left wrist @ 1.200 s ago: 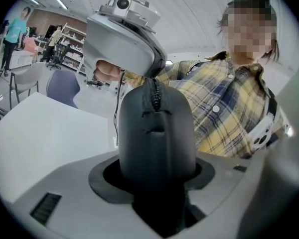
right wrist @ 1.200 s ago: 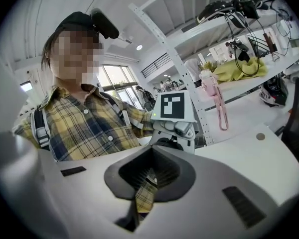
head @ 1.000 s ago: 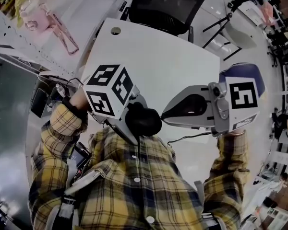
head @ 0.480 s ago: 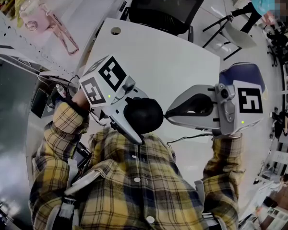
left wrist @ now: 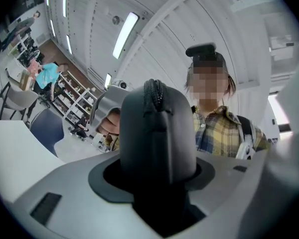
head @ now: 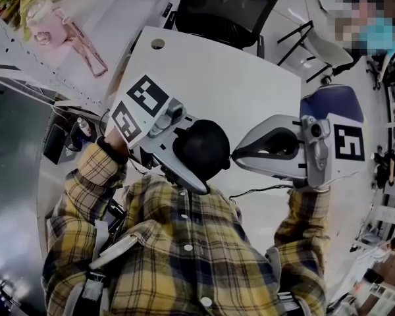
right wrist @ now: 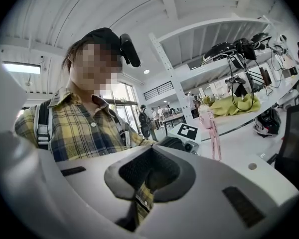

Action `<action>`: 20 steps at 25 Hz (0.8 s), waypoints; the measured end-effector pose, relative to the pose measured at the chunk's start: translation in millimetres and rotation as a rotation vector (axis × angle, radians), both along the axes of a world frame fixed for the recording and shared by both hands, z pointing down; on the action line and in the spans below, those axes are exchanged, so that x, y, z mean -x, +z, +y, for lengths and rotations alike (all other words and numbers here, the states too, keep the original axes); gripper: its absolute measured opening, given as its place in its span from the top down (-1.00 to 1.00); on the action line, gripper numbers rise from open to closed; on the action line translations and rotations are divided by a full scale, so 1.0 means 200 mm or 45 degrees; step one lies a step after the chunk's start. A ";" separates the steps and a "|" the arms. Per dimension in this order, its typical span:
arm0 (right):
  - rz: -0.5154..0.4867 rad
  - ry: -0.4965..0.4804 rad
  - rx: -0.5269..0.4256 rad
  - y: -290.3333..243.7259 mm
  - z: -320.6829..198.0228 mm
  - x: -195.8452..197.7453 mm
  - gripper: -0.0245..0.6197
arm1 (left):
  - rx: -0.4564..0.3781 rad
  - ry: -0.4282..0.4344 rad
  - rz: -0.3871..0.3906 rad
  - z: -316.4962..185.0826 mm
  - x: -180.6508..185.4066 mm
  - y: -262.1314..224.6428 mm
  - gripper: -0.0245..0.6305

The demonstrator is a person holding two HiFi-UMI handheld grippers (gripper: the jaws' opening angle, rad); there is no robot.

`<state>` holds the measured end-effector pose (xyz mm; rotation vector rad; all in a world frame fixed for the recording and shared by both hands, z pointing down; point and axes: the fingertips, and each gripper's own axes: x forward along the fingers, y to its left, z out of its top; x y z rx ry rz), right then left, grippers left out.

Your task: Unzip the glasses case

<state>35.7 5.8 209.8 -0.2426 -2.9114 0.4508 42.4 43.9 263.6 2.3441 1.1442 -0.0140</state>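
Observation:
The black glasses case [head: 203, 147] is held up in front of my chest, above the near edge of the white table [head: 217, 78]. My left gripper [head: 184, 166] is shut on it from both sides. In the left gripper view the case [left wrist: 157, 133] stands on end between the jaws, its zipper [left wrist: 155, 91] running over the top. My right gripper [head: 236, 155] is shut, its tip touching the right edge of the case. Whether a zipper pull is pinched there is hidden. The right gripper view shows that gripper [right wrist: 144, 183] pointing at my plaid shirt, with the case [right wrist: 172, 142] just beyond its tip.
A black office chair [head: 227, 5] stands at the table's far side and a blue chair [head: 332, 101] at the right. A pink bottle [head: 43, 15] sits on the neighbouring desk at the upper left. A thin cable [head: 257, 189] hangs under my right gripper.
Both grippers have risen. The left one has tipped upward with the case, turning its marker cube. The right one has drifted slightly right, its tip staying at the case's edge.

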 end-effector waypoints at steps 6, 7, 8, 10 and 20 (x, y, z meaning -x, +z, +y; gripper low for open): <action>0.004 0.055 -0.028 0.01 -0.01 -0.04 0.93 | 0.134 -0.109 0.080 -0.08 -0.05 -0.08 0.17; 0.004 0.066 -0.028 0.01 -0.02 -0.04 0.93 | 0.143 -0.132 0.084 -0.09 -0.06 -0.08 0.17; 0.003 0.079 -0.026 0.01 -0.02 -0.05 0.93 | 0.149 -0.156 0.085 -0.11 -0.07 -0.09 0.17; 0.003 0.113 -0.028 0.02 -0.04 -0.06 0.93 | 0.145 -0.216 0.085 -0.14 -0.09 -0.10 0.17; -0.034 0.198 -0.121 0.02 -0.07 -0.13 0.93 | 0.225 -0.361 0.129 -0.22 -0.15 -0.16 0.17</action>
